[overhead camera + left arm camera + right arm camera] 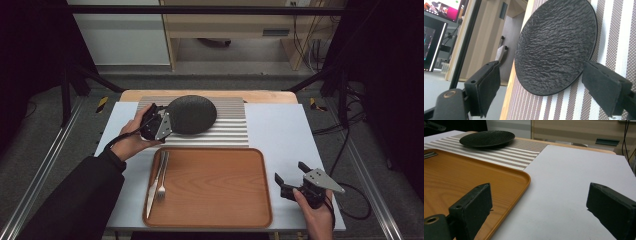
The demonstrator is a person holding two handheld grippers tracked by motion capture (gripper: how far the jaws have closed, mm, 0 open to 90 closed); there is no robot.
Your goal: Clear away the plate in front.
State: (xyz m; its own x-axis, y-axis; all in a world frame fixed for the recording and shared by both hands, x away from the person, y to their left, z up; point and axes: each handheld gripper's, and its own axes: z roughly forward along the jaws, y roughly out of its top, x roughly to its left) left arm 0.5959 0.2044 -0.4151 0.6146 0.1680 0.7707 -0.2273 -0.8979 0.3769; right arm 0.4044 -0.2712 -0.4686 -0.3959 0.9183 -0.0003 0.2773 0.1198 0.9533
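With the left gripper open astride the near-left rim of the black plate toward the table's far edge, close its fingers squarely before lifting; the right gripper idles open.

Plate on mat behind tray

The high view looks down over the table; the left gripper view sits close to the black plate, which the right gripper view sees far ahead.
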